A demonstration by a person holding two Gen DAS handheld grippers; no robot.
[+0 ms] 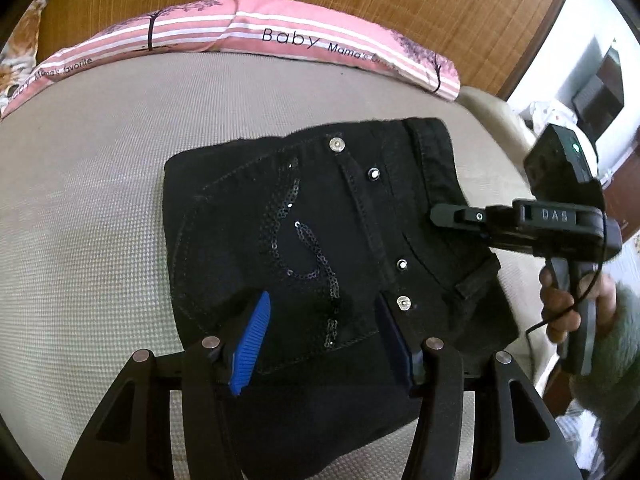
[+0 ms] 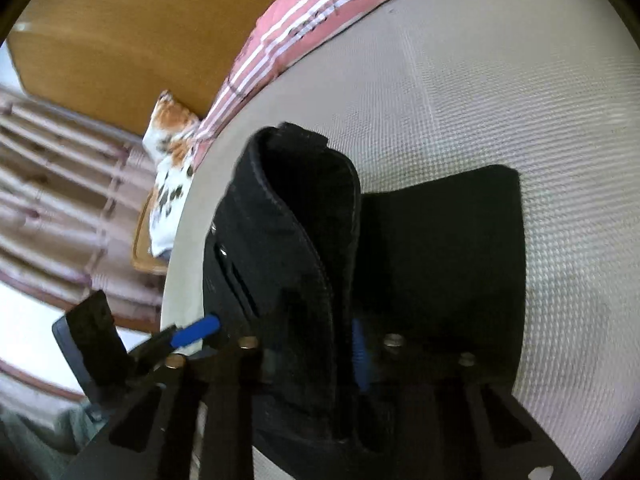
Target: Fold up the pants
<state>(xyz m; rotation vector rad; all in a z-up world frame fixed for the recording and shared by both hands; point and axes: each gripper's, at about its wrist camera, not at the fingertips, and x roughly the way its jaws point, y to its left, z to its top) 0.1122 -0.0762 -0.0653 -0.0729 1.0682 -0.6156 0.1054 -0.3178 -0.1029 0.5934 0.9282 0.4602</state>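
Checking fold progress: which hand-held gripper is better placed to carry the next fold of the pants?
Probably the right hand-held gripper: its jaws are closed on a raised edge of the black pants. The left hand-held gripper hovers open above the fabric.

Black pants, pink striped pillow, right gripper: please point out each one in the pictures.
black pants (image 1: pixel 304 216), left wrist view, on the sequined back pocket.
pink striped pillow (image 1: pixel 280 40), left wrist view, on the printed word.
right gripper (image 1: pixel 436 213), left wrist view, at the fingertips.

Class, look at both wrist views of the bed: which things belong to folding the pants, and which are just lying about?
Part of the job:
black pants
left gripper
right gripper, clamped on the pants' edge

Just lying about:
pink striped pillow
orange patterned cushion
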